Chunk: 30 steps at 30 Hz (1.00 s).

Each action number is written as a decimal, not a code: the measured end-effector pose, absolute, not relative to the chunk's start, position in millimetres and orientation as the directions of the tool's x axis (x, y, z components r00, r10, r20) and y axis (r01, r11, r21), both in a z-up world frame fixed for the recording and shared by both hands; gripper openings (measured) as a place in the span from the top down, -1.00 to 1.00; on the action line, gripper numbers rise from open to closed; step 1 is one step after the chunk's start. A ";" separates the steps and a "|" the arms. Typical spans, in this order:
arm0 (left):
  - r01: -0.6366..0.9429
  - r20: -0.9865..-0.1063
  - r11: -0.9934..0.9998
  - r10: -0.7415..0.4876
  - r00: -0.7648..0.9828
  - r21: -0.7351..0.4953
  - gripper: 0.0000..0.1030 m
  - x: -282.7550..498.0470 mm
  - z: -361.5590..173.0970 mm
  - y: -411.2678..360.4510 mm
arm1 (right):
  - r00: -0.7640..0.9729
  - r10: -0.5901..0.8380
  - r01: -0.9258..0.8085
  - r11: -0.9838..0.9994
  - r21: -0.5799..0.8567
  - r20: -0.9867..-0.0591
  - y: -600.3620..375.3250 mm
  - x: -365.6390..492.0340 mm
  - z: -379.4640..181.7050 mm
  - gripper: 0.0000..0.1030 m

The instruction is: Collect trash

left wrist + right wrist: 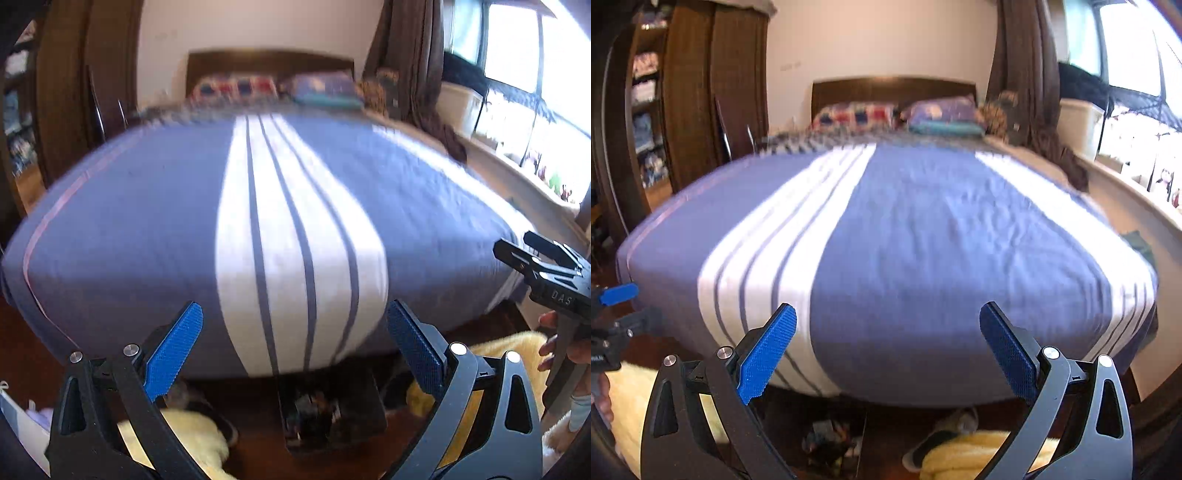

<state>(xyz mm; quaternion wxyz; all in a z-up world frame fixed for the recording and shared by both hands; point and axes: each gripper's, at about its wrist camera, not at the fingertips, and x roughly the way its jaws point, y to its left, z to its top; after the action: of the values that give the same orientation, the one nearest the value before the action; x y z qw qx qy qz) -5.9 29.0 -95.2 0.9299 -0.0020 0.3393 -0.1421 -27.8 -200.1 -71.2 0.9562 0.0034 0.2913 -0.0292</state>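
A dark open bin (354, 424) sits on the floor at the foot of the bed, with blurred colourful trash (831, 439) inside it. My left gripper (295, 306) is open above it, and there is nothing between its blue pads (173, 350). My right gripper (886, 307) is open too and holds nothing. Both grippers hang in the air in front of the bed, apart from the bin. In the left wrist view the right gripper's black fingers (517, 258) show at the right edge, with a hand (554, 343) below them.
A wide bed (147, 221) with a blue and white striped cover fills both views, with pillows (871, 110) at its head. Yellow fluffy fabric (199, 435) and a slipper (945, 428) lie on the dark floor. A wardrobe (701, 92) stands at the left and a window ledge (1126, 192) at the right.
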 end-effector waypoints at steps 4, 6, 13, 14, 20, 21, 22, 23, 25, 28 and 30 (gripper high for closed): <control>0.265 -0.535 0.961 -0.268 0.801 -0.084 -0.85 -9.9 -56.7 30.2 | 0.877 -0.065 0.068 0.998 -0.011 -0.476 -202.1 -35.5 -34.7 -0.94; 0.267 -0.490 0.961 -0.266 0.830 -0.069 -0.85 -13.8 -37.6 29.2 | 0.899 -0.071 0.073 0.997 -0.012 -0.433 -202.8 -37.8 -20.4 -0.94; 0.246 -0.386 0.969 -0.237 0.891 -0.026 -0.85 -24.7 1.7 26.2 | 0.939 -0.106 0.111 0.994 -0.002 -0.328 -210.2 -46.1 16.4 -0.94; 0.242 -0.377 0.970 -0.234 0.896 -0.026 -0.85 -26.5 5.9 25.9 | 0.942 -0.110 0.116 0.993 0.000 -0.318 -210.8 -48.3 21.4 -0.94; 0.214 -0.349 0.976 -0.209 0.913 -0.023 -0.85 -30.9 16.5 23.2 | 0.947 -0.148 0.150 0.989 -0.017 -0.285 -203.9 -62.5 35.8 -0.94; 0.214 -0.349 0.977 -0.208 0.914 -0.023 -0.85 -32.1 17.4 22.3 | 0.947 -0.153 0.154 0.988 -0.018 -0.282 -203.7 -63.1 36.8 -0.94; 0.213 -0.349 0.977 -0.207 0.914 -0.022 -0.85 -33.0 17.6 21.3 | 0.947 -0.160 0.161 0.987 -0.020 -0.279 -203.0 -64.5 37.6 -0.94; 0.212 -0.348 0.977 -0.206 0.914 -0.021 -0.85 -33.1 17.7 21.0 | 0.946 -0.170 0.170 0.985 -0.023 -0.276 -202.3 -65.6 38.4 -0.94; 0.215 -0.347 0.976 -0.209 0.914 -0.024 -0.85 -34.4 17.7 20.2 | 0.945 -0.180 0.179 0.983 -0.026 -0.274 -199.1 -68.4 38.7 -0.94; 0.218 -0.343 0.975 -0.215 0.914 -0.031 -0.85 -38.4 19.1 21.1 | 0.946 -0.169 0.170 0.985 -0.022 -0.278 -197.4 -70.5 38.0 -0.94; 0.218 -0.342 0.975 -0.215 0.915 -0.029 -0.85 -39.8 17.9 21.8 | 0.946 -0.165 0.166 0.986 -0.022 -0.278 -197.1 -71.0 38.1 -0.94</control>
<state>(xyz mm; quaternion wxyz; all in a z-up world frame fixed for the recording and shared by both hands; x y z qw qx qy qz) -39.8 21.8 17.9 0.9785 0.0047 0.1740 -0.1106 -71.0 -197.1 38.1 0.9864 0.0010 0.1409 -0.0840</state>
